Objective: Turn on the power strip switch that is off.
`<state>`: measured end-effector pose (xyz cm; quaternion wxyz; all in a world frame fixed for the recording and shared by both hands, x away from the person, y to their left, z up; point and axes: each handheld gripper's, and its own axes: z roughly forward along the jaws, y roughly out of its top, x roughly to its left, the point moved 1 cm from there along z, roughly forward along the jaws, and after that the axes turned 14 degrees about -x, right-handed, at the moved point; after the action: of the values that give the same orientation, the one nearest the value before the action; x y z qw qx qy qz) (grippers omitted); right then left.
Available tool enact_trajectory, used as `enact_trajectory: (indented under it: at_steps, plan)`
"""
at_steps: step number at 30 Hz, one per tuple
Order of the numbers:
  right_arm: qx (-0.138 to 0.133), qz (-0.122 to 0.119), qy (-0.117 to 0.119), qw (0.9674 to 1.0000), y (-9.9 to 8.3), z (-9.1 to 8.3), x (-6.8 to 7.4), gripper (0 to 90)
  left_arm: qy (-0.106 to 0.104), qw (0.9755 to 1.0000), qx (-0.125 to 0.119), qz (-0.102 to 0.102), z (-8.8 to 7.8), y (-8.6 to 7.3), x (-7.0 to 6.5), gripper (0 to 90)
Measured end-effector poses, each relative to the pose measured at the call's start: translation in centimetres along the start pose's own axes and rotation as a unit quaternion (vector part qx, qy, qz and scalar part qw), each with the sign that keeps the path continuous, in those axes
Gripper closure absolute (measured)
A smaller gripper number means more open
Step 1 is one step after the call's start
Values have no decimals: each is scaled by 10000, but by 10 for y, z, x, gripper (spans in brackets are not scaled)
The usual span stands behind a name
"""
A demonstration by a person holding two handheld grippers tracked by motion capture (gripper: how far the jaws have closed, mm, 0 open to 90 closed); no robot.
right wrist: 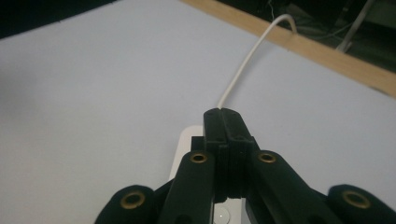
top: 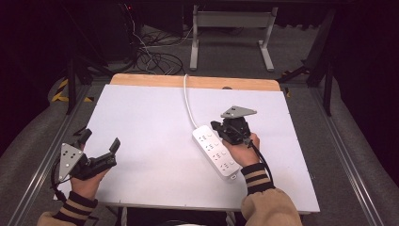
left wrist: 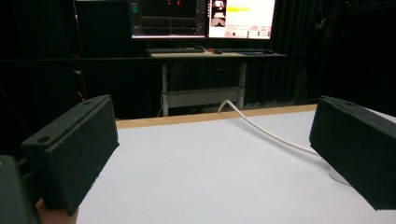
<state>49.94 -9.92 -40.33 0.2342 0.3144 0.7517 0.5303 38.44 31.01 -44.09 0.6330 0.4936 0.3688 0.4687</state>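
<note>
1. Hands come up from the near edge of the white table (top: 150, 127), one on each side of the power strip (top: 215, 150). Both wear striped cuffs.
2. Far to the left of the power strip, close to the table's left edge, the left hand (top: 87, 181) holds the left gripper (top: 99, 141). Its two black jaws stand wide apart with nothing between them. A grey three-cornered plate (top: 69, 157) sits on top of it.
3. In the left gripper view, the left gripper (left wrist: 212, 154) looks across bare white table. The white cord (left wrist: 266, 130) runs between its two jaws, far off, up to the wooden edge (left wrist: 210, 115) at the back.
4. The power strip is white and lies flat a bit right of the table's middle. It is turned at a slant. Its cord (top: 188, 101) runs from its far end to the back of the table.
5. Right beside the power strip, on its right side, the right hand (top: 244, 149) holds the right gripper (top: 217, 126). The tip is over the strip's far end.
6. In the right gripper view, the right gripper (right wrist: 223, 116) has its jaws pressed together with nothing held. The power strip (right wrist: 184, 149) shows just under them.
</note>
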Motion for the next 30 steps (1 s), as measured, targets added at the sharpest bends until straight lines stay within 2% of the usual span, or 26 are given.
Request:
enact_trajectory:
  at_steps: [3, 4, 5, 10, 11, 15, 18, 21, 30]
  plan:
    - [136, 59, 9, 9999, -8, 13, 0, 900, -1, 10000, 0, 30, -1, 0, 0, 17]
    - [311, 12, -8, 9995, -15, 24, 0, 900, -15, 10000, 2, 17, -2, 0, 0, 17]
    - [403, -54, -20, 9992, -18, 29, 0, 900, -13, 10000, 16, 24, -3, 0, 0, 17]
    - [560, -6, -51, 9984, -29, 38, -1, 900, -20, 10000, 27, 57, -5, 0, 0, 18]
    - [656, -42, -69, 9978, -34, 43, -3, 900, -32, 10000, 30, 63, -5, 0, 0, 18]
    - [754, -76, -152, 9970, -42, 49, -6, 900, -55, 10000, 17, 77, -6, 1, -1, 19]
    - [741, -94, -190, 9970, -45, 51, -7, 900, -64, 9999, 41, 92, -6, 0, -1, 19]
    - [586, -25, -221, 9980, -42, 48, -9, 900, -67, 9999, 86, 116, -6, -1, -1, 19]
    - [653, -76, -190, 9977, -48, 54, -9, 900, -101, 9998, 93, 111, -5, -1, -1, 20]
